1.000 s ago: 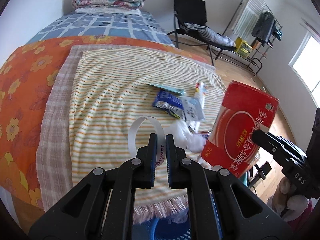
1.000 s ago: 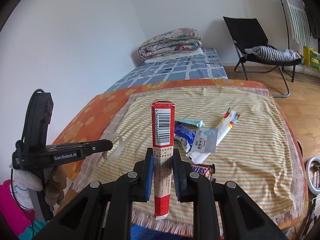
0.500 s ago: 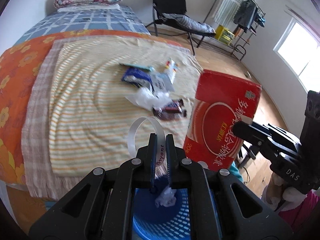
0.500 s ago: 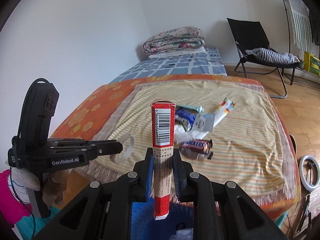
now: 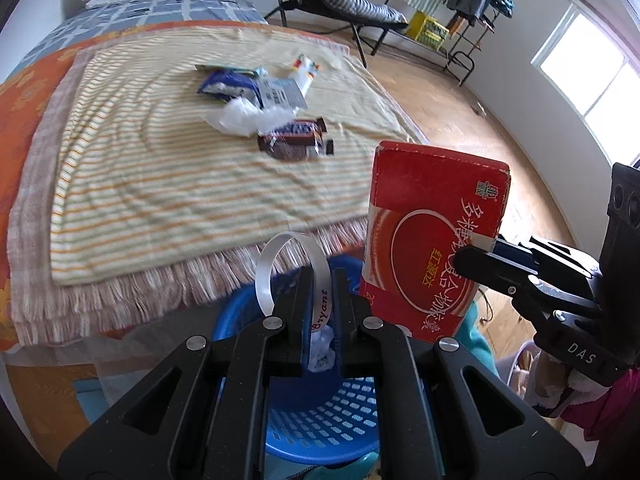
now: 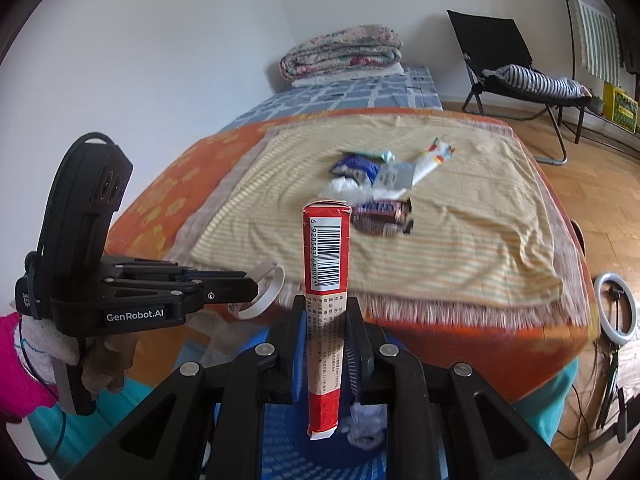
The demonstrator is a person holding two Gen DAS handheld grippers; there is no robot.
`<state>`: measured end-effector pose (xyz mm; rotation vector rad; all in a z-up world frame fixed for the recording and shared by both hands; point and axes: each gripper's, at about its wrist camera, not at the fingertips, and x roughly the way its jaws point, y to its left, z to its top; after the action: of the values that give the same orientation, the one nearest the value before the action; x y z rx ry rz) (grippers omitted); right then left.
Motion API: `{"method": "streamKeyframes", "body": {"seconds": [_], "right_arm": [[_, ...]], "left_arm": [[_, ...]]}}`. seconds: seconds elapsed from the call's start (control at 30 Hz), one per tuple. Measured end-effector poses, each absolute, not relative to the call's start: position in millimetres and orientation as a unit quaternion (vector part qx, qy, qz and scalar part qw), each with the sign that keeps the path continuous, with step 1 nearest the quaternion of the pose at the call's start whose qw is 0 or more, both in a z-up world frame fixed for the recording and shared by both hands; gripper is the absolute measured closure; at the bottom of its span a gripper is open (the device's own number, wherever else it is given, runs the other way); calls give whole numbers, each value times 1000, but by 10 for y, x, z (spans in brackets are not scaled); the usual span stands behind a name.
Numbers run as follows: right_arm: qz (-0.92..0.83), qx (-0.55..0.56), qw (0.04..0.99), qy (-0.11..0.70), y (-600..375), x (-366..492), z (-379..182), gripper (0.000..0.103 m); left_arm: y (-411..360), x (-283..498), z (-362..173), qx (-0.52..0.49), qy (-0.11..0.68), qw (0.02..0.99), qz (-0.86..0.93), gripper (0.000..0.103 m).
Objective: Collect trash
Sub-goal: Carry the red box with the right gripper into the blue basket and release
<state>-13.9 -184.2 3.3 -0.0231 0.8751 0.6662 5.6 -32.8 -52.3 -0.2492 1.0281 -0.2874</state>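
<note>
My left gripper (image 5: 320, 276) is shut on a white paper ring (image 5: 280, 256) with "Bryant" printed on it, held above the blue plastic basket (image 5: 320, 420). My right gripper (image 6: 326, 312) is shut on a flat red box (image 6: 326, 256), upright and edge-on, over the same basket (image 6: 288, 456). In the left wrist view the red box (image 5: 432, 248) shows its wide face at the right. White crumpled trash (image 5: 322, 350) lies in the basket. More trash lies on the striped blanket (image 5: 160, 168): a brown candy bar wrapper (image 5: 294, 144), white plastic (image 5: 240, 118), and blue packets (image 5: 228, 86).
The bed with an orange flowered cover (image 6: 168, 196) lies ahead, with folded quilts (image 6: 344, 54) at its far end. A black folding chair (image 6: 508, 60) and a drying rack (image 5: 472, 4) stand on the wooden floor at the right. A ring light (image 6: 616, 308) lies by the bed's corner.
Both grippers have drawn back from the bed and lowered over the blue basket, still holding the ring and the red box. The basket now fills the bottom of both views.
</note>
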Motion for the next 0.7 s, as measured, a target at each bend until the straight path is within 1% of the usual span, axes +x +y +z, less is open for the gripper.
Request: {"method": "streamKeyframes", "body": {"seconds": [0.5,0.7], "right_arm": [[303,-16,832,464,-1955,-383,-389,85],[299,-12,824,481,-1981,-404,-506,83]], "left_arm": [[-592,-122,-907,-90,539,825,-144,96],[-634,-132,-990,-83,549,820,-139,96]]}}
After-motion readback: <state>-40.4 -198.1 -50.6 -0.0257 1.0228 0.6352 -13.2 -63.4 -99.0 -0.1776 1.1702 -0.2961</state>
